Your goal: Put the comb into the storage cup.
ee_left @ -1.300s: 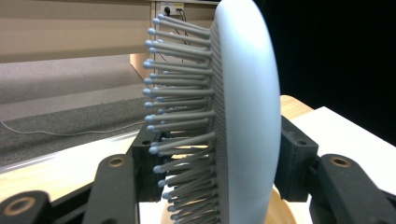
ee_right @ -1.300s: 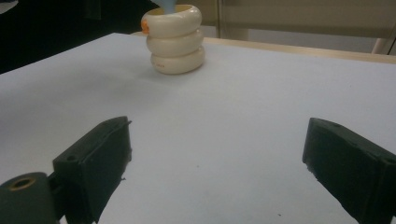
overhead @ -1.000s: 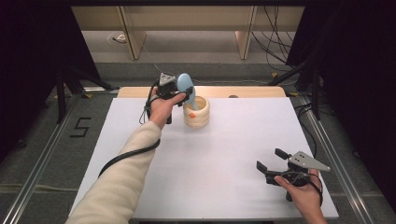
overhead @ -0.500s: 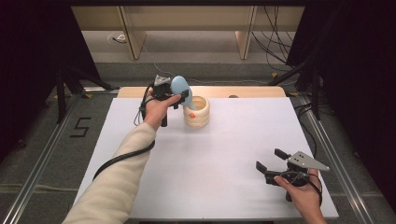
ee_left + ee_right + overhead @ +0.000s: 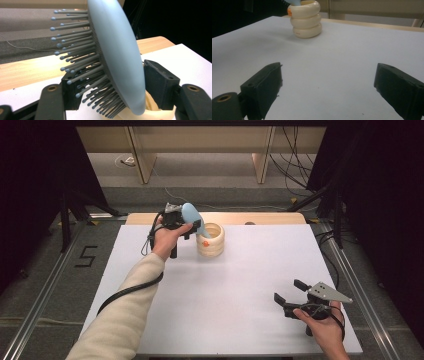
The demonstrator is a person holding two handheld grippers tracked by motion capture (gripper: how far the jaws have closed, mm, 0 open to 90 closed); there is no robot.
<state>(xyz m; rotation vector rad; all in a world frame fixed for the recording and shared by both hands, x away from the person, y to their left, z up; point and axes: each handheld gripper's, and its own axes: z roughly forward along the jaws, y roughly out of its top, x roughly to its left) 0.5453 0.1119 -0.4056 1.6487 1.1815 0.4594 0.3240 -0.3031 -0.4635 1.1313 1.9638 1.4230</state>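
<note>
High view shows the left gripper clamped on a pale blue hairbrush, whose handle end dips into the cream ringed holder just beside it. Its long axis leans, head up and away from the holder. Grey bristles have round tips. The right gripper, jaws apart, rests well apart.

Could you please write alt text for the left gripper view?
A pale blue hairbrush is clamped between the left gripper's two black jaws, its grey bristles pointing left. Below it is the rim of a cream ringed holder, on a white table.
</note>
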